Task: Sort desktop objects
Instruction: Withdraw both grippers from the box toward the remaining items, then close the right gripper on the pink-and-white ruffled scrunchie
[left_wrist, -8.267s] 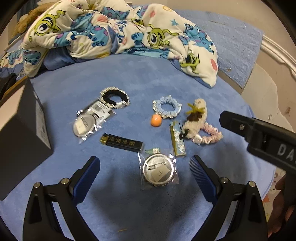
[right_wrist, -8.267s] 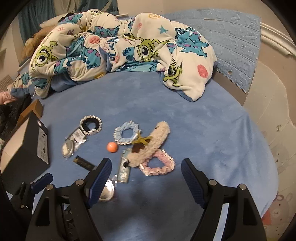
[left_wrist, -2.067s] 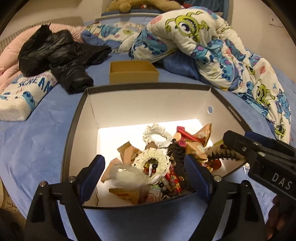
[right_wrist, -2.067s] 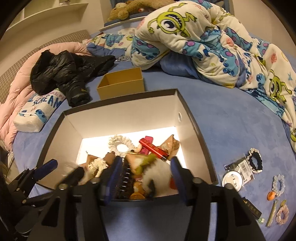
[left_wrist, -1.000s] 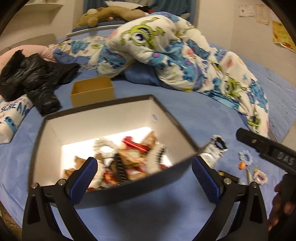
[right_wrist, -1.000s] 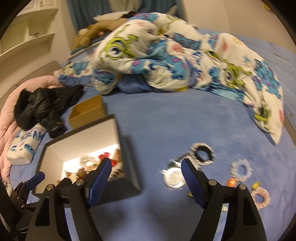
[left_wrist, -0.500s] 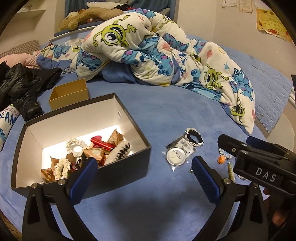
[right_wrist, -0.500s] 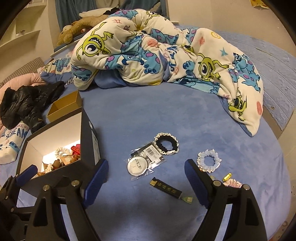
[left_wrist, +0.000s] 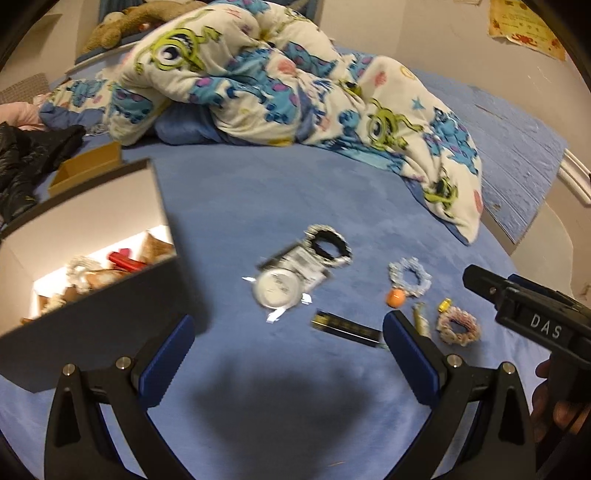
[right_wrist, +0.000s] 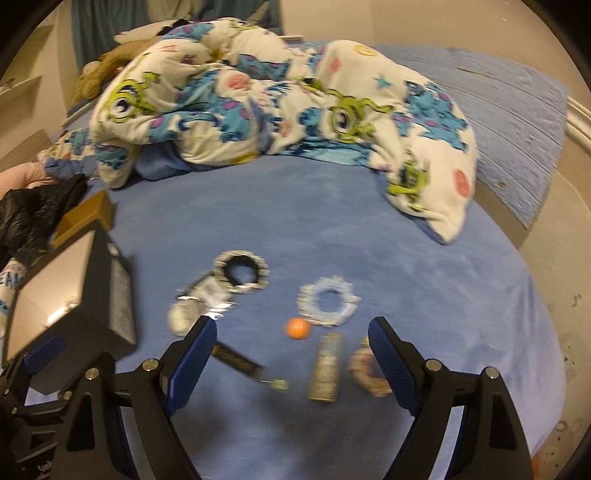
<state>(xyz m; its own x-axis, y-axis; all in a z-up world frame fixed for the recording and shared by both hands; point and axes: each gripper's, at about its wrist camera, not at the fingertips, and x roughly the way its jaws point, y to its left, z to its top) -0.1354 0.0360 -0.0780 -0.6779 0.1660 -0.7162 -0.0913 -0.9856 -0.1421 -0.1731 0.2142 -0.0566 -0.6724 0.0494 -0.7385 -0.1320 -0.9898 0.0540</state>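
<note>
The fluffy clip has gone from the bed into the box (left_wrist: 92, 236). Both empty tongs, left (left_wrist: 288, 354) and right (right_wrist: 290, 360), gape wide, angled down over the black scrunchie (left_wrist: 330, 245) and orange ball (right_wrist: 297, 328).

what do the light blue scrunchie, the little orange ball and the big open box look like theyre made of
Light blue scrunchie: gathered fabric, matte; its ruffled, frilly edge suggests it.
Orange ball: probably plastic or rubber; smooth, evenly coloured, but too small to be sure.
Open box: likely cardboard, dark matte outside, plain white inside; thin flat walls with sharp folded corners.
</note>
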